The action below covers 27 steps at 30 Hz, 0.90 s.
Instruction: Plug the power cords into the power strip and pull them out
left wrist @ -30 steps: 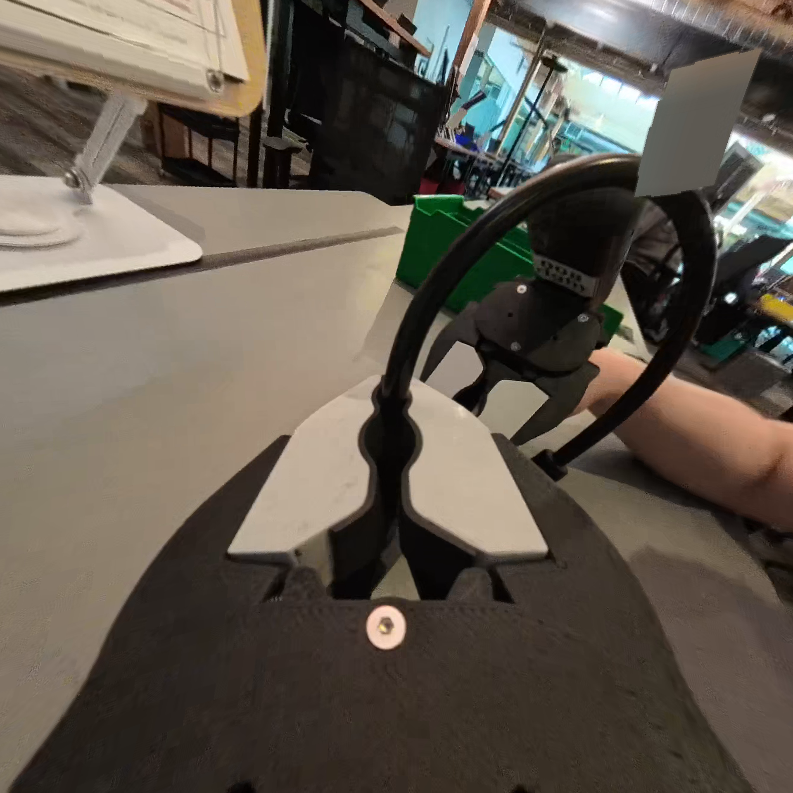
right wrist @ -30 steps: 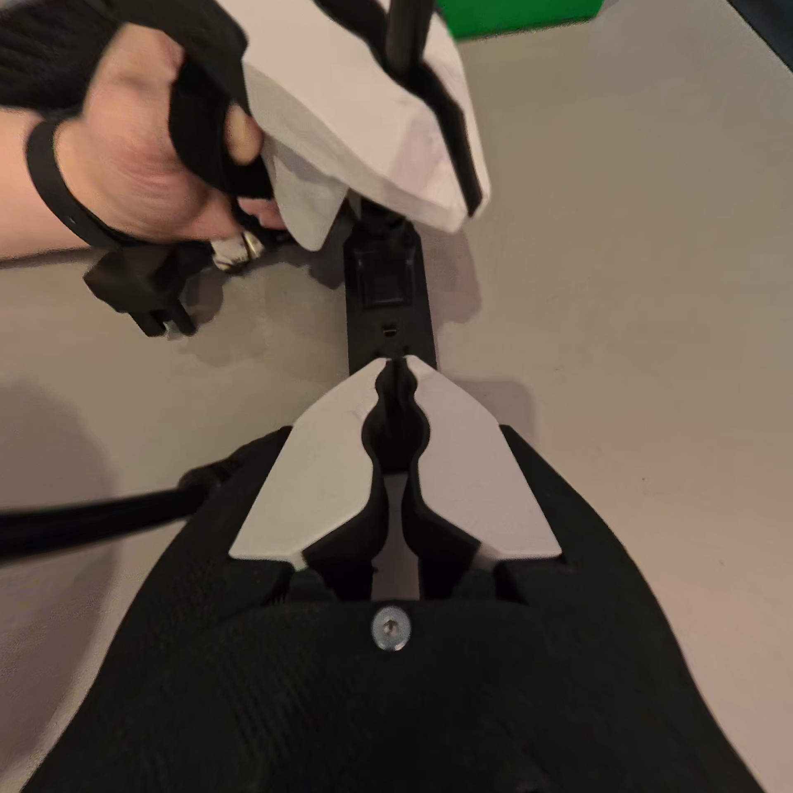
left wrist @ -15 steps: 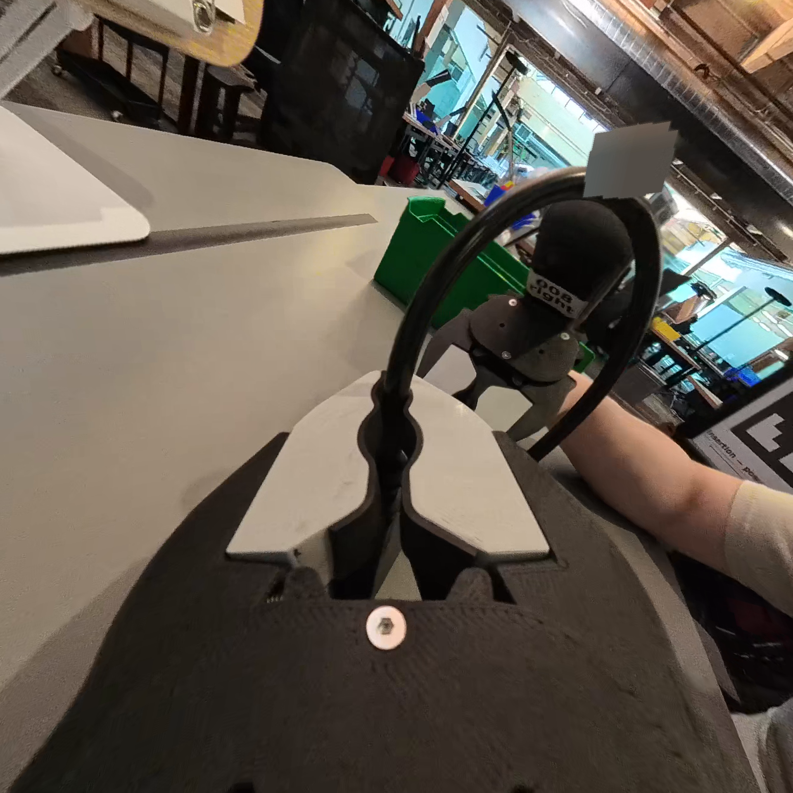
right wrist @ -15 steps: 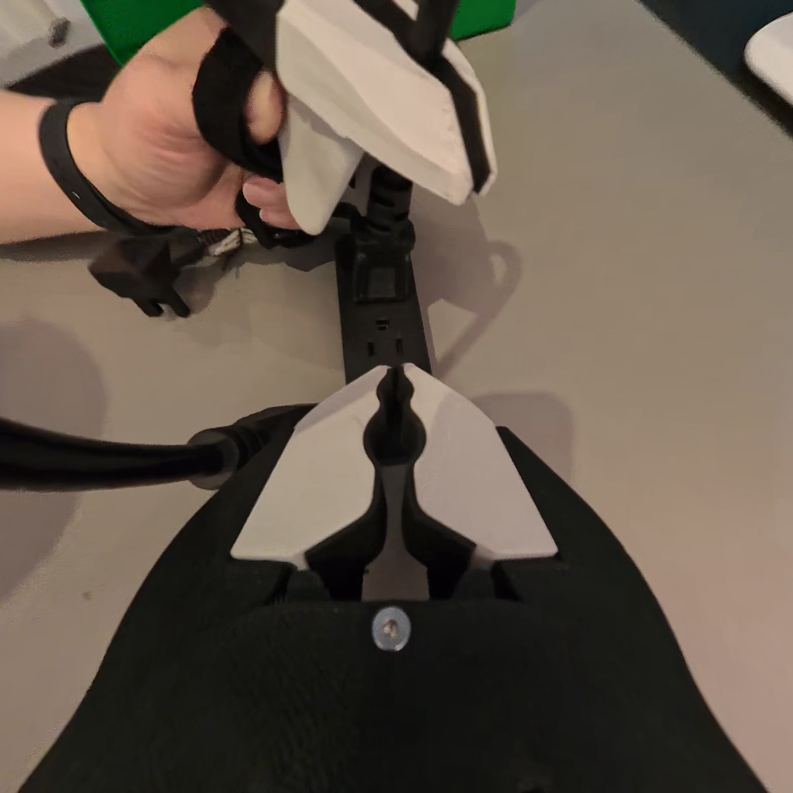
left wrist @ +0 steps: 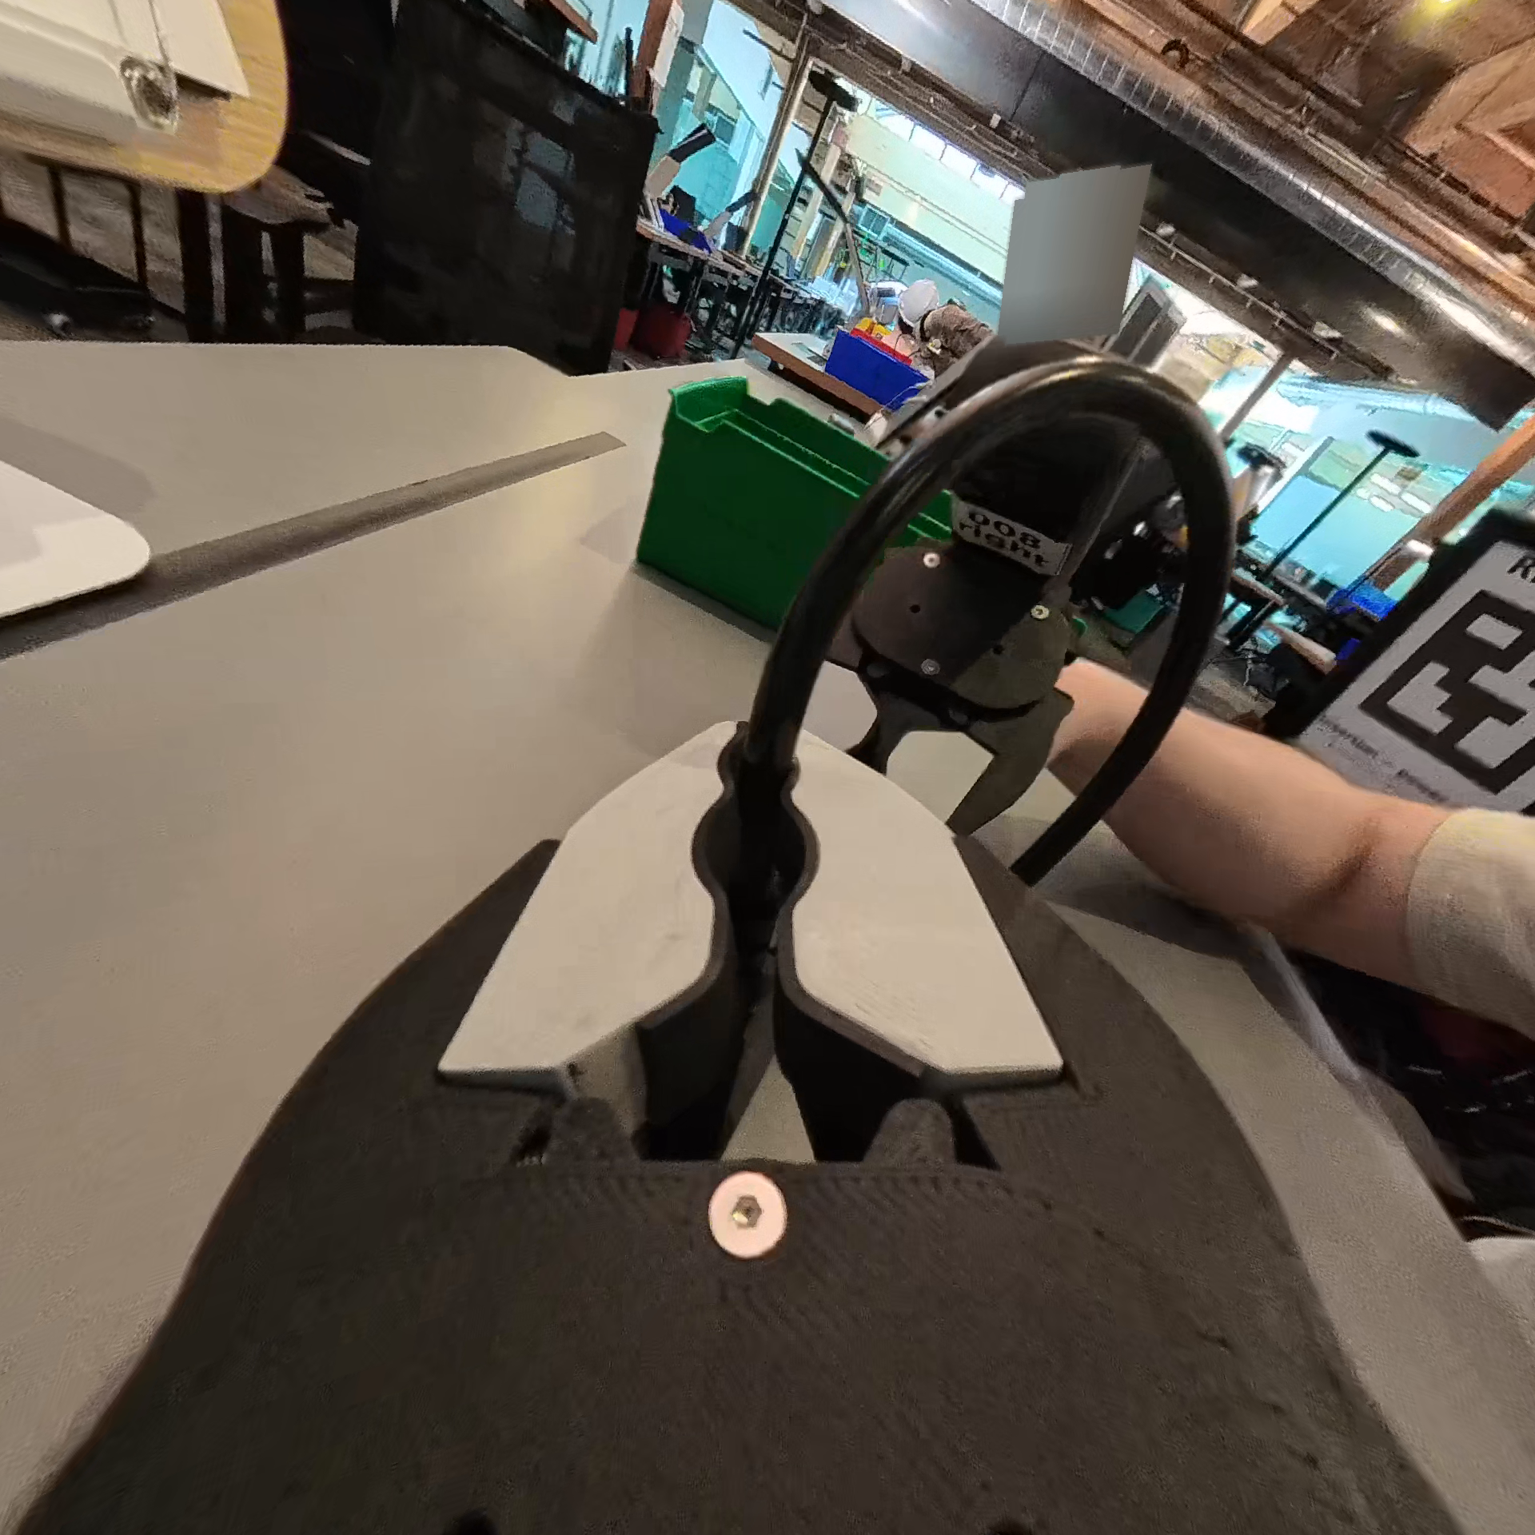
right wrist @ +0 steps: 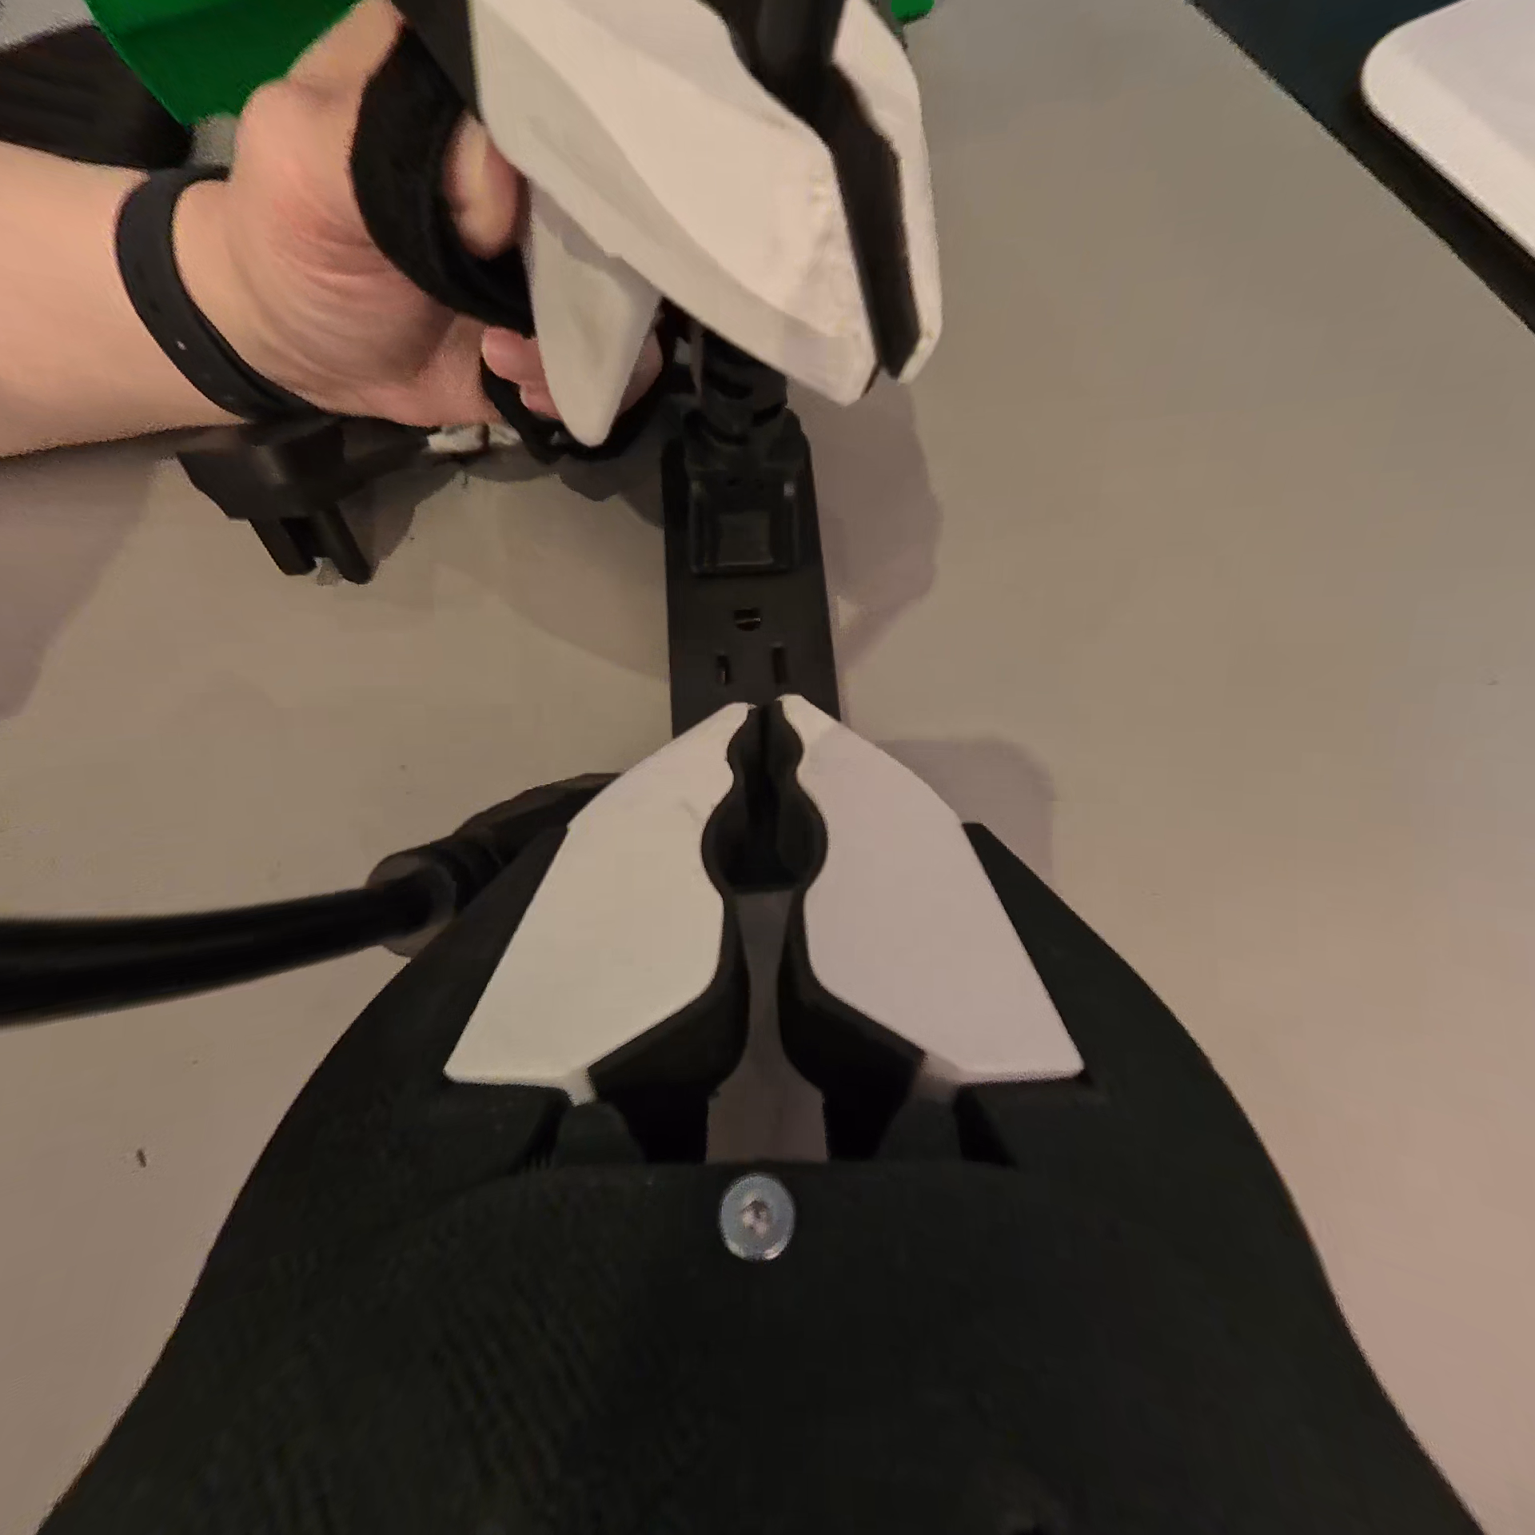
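Note:
A black power strip (right wrist: 752, 639) lies on the grey table (right wrist: 1163, 581). One black plug (right wrist: 739, 507) sits in a far socket, and the socket nearer me is bare. My left gripper (left wrist: 760, 747) is shut on this plug's black cord (left wrist: 1080, 399), which arcs up and over to the right. In the right wrist view the left gripper (right wrist: 880, 365) holds the cord just above the plug. My right gripper (right wrist: 760, 710) is shut, tips over the strip's near part. From the left wrist view the right gripper (left wrist: 939, 772) points down at the table.
A second, loose black plug (right wrist: 282, 498) lies on the table left of the strip, under the person's hand (right wrist: 316, 274). The strip's thick cable (right wrist: 208, 947) runs off left. A green bin (left wrist: 747, 507) stands behind. A white base plate (left wrist: 58, 540) lies far left.
The left gripper has tilted and turned a little with the cord still in it. The right gripper has drawn back slightly, uncovering more of the strip. The plug stays in its socket.

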Tool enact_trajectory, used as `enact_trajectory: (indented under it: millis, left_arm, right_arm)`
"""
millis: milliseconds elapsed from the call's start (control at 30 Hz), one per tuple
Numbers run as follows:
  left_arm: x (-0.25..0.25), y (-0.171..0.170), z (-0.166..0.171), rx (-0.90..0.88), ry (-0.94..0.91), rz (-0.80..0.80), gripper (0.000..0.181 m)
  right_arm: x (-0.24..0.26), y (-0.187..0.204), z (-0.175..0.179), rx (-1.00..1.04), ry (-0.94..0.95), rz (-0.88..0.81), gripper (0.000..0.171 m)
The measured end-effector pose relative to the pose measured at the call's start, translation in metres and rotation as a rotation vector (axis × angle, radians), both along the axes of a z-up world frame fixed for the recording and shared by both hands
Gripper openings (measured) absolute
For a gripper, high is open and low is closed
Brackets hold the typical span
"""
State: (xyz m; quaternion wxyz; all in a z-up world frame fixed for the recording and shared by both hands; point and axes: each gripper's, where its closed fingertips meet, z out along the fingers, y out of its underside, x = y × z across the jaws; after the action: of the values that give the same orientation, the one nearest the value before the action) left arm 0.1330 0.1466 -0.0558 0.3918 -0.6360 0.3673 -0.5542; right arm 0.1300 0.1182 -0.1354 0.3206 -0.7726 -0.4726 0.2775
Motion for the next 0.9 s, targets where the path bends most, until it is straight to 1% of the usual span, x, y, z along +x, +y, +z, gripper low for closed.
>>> enact_trajectory:
  millis: [67,133,233,333,367,600,633,700,733,867,900]
  left_arm:
    - [0.003,-0.005,0.003,0.081,0.023,0.017,0.000]
    - [0.005,-0.004,0.004,0.097,0.021,0.034,0.000]
    - [0.006,-0.004,0.005,0.118,0.025,0.036,0.000]
    - [-0.006,0.007,0.004,-0.047,-0.062,0.050,0.000]
    - [-0.010,0.010,0.004,-0.063,-0.083,0.075,0.000]
    - [-0.017,0.013,0.008,-0.065,-0.127,0.109,0.000]
    - [-0.016,0.013,0.008,-0.048,-0.119,0.113,0.000]
    - [-0.012,0.008,0.008,0.069,-0.053,0.130,0.000]
    - [-0.009,0.006,0.007,0.103,-0.028,0.137,0.000]
    - [-0.005,0.001,0.008,0.149,0.013,0.137,0.000]
    - [-0.002,-0.002,0.009,0.185,0.036,0.130,0.000]
  right_arm:
    - [0.001,-0.001,0.000,-0.019,-0.068,0.003,0.009]
    - [0.002,-0.001,0.000,-0.014,-0.113,0.006,0.009]
    - [0.002,-0.001,0.000,-0.003,-0.114,-0.005,0.009]
    - [-0.002,0.001,-0.002,-0.023,-0.084,-0.011,0.010]
    - [-0.004,0.002,-0.002,-0.021,-0.072,-0.010,0.010]
    - [-0.008,0.005,-0.002,-0.018,-0.045,-0.001,0.010]
    - [-0.008,0.004,-0.002,-0.016,-0.043,-0.001,0.010]
    - [-0.008,0.004,-0.002,-0.012,-0.058,0.000,0.012]
    - [-0.007,0.004,-0.003,-0.007,-0.077,-0.002,0.010]
    - [-0.007,0.003,-0.002,-0.008,-0.168,0.003,0.011]
    - [-0.006,0.002,-0.001,-0.011,-0.178,0.006,0.010]
